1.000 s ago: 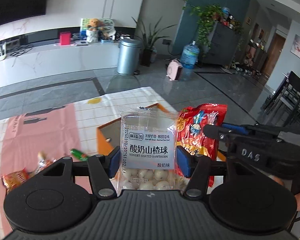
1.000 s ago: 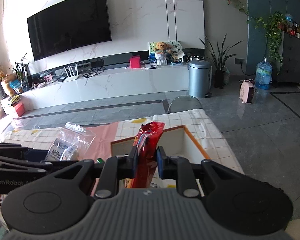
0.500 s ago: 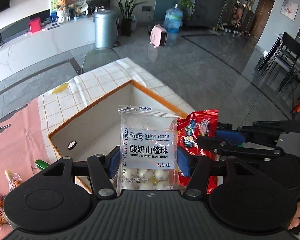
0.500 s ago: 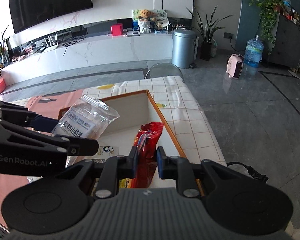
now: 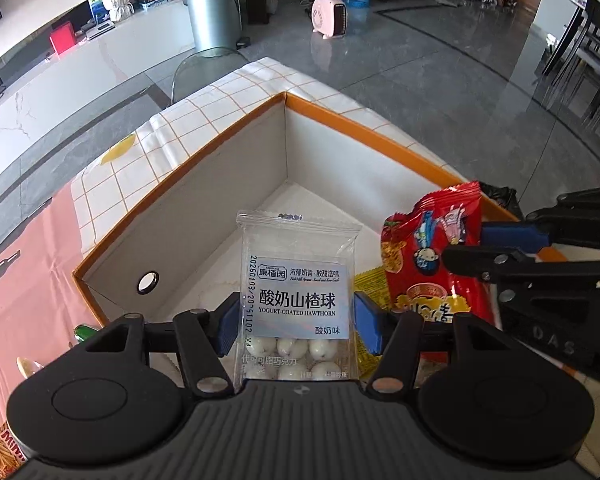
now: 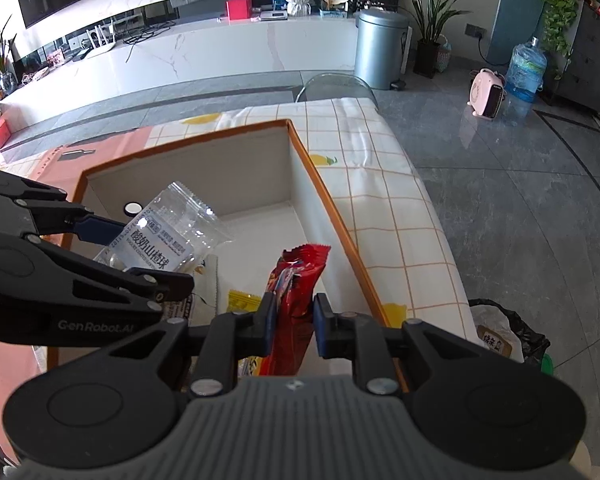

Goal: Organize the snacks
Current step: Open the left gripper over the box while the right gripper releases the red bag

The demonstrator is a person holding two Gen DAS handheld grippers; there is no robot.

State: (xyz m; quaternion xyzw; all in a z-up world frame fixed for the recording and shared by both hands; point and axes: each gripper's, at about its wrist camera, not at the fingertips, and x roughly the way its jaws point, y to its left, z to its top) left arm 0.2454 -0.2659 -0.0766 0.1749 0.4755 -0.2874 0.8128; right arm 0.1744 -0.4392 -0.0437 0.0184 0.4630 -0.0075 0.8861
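Note:
Over the orange-rimmed white box [image 5: 364, 128] [image 6: 332, 216], my left gripper [image 5: 296, 324] [image 6: 148, 254] is shut on a clear bag of yogurt-coated hawthorn balls [image 5: 296, 280] [image 6: 168, 236], gripped by its two side edges. To its right, my right gripper [image 6: 294, 322] [image 5: 484, 246] is shut on a red snack packet [image 6: 296, 276] [image 5: 432, 248], held upright above the box's near right part. A yellow packet [image 5: 370, 284] [image 6: 242, 300] lies on the box floor beneath them. Most of the floor further in is bare.
The box sits on a checked cloth at the table's right end, with the table edge just beyond it. Loose snacks [image 5: 4, 452] and a green item [image 5: 82, 332] lie on the pink cloth to the left. A black bin bag [image 6: 508, 336] stands on the floor by the table.
Both grippers have come forward and down over the box and tipped downward. Each keeps its packet, and the box interior now fills both views.

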